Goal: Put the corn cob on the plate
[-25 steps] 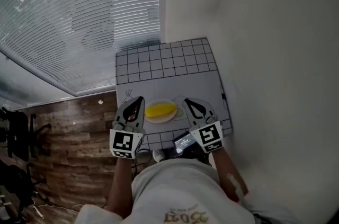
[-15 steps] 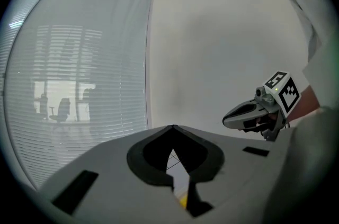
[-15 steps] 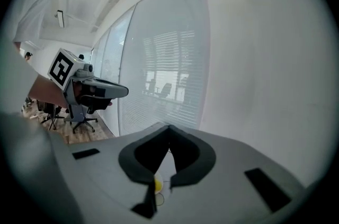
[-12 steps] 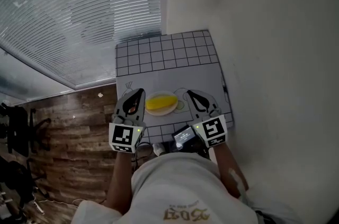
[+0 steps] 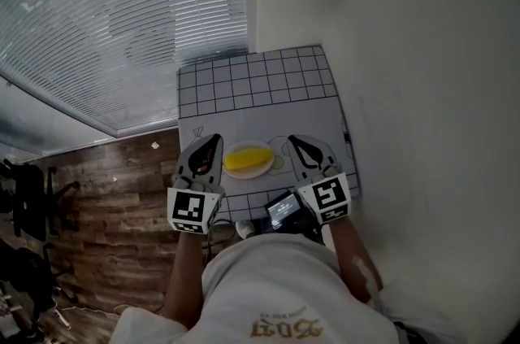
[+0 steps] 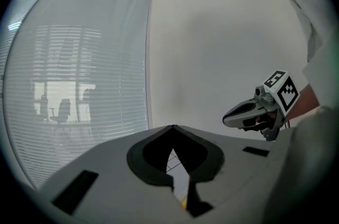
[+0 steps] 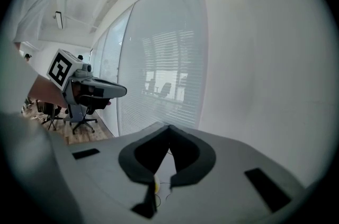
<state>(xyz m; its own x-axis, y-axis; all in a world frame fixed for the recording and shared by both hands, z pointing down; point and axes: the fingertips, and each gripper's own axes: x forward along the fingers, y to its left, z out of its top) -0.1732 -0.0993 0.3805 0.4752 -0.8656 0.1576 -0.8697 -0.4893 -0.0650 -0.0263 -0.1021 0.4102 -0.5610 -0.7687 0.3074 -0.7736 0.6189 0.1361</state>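
Observation:
A yellow corn cob (image 5: 247, 158) lies on a pale plate (image 5: 250, 173) near the front of the grid-printed mat (image 5: 260, 86) on a small table. My left gripper (image 5: 214, 141) sits just left of the plate, jaws shut and empty. My right gripper (image 5: 292, 139) sits just right of it, also shut with nothing held. In the left gripper view the shut jaws (image 6: 172, 126) point over the table and the right gripper (image 6: 229, 119) shows at the right. In the right gripper view the shut jaws (image 7: 169, 126) fill the foreground, with the left gripper (image 7: 123, 91) at the left.
A white wall (image 5: 406, 50) runs along the table's right side and a window with blinds (image 5: 122, 25) stands at its far left. Wooden floor (image 5: 114, 196) lies to the left. A small device with a lit screen (image 5: 283, 212) sits near my body.
Only the head view has shifted a little; both grippers stay shut beside the plate and the corn cob has not moved.

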